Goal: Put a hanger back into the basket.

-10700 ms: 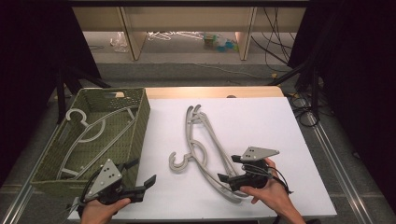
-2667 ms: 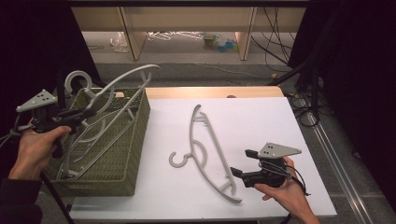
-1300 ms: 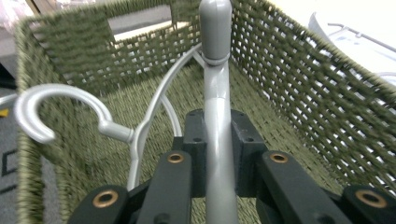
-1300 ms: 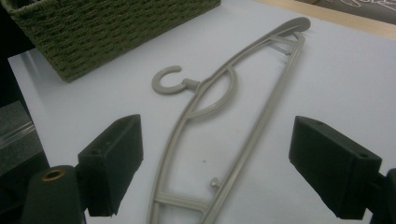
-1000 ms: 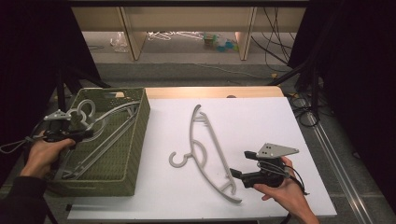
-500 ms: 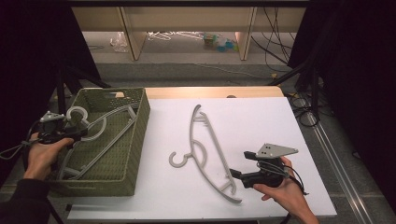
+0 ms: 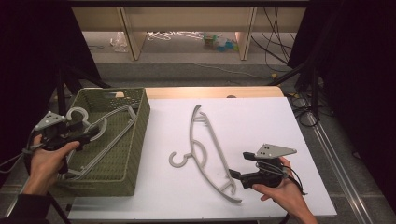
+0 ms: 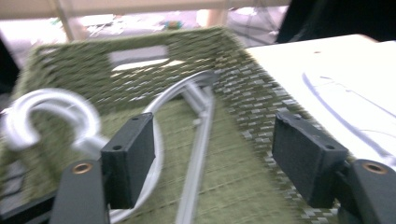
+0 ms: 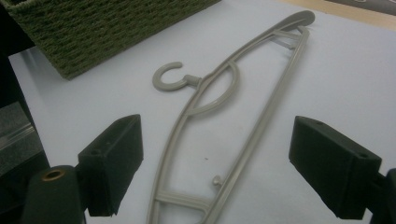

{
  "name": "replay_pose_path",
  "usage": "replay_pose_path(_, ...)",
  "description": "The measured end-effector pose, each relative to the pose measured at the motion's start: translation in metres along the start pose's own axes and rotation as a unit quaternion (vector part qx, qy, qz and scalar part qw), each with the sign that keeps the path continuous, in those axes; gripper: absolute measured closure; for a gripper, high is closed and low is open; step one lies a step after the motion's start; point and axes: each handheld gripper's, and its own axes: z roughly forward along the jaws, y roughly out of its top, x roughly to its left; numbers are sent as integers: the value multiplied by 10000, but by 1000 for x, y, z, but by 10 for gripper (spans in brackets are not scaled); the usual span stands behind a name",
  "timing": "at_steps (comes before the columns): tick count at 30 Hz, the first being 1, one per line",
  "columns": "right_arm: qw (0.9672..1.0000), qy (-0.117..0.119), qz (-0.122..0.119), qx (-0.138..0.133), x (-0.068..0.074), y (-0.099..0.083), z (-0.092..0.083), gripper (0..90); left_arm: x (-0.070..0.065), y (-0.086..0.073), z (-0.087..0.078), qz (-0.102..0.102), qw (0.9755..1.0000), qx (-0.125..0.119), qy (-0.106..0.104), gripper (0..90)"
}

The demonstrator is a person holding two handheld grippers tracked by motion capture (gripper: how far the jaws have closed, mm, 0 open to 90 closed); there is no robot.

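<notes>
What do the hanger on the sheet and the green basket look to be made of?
The hanger on the sheet: looks like moulded grey plastic, matte, with thin ribs and a hook cast in one piece. The green basket: seems woven from olive cord or paper rope over a stiff frame; the braided weave shows on its walls. Which fibre it is I cannot tell.
</notes>
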Motion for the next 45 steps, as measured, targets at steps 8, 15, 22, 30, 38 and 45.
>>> replay_pose_path(8,10000,-1,22,-58,-2,-1,3,187,-51,-1,0,248,9973,-272,-637,211)
replay_pose_path(15,9999,37,64,-143,-4,-1,3,185,-89,-7,-4,329,9929,-594,-979,174)
replay_pose_path(22,9999,-26,42,-106,-3,-2,3,183,-128,-22,-7,429,9870,-604,-1427,162)
replay_pose_path(30,9999,-14,37,-142,-2,-2,5,182,-156,-40,-6,545,9816,-539,-1748,163)
replay_pose_path(38,9999,87,51,-25,-1,-4,7,183,-173,-57,0,837,9743,-430,-2045,164)
replay_pose_path(45,9999,124,-7,39,2,-6,14,183,-183,-74,4,939,9706,-312,-2193,164)
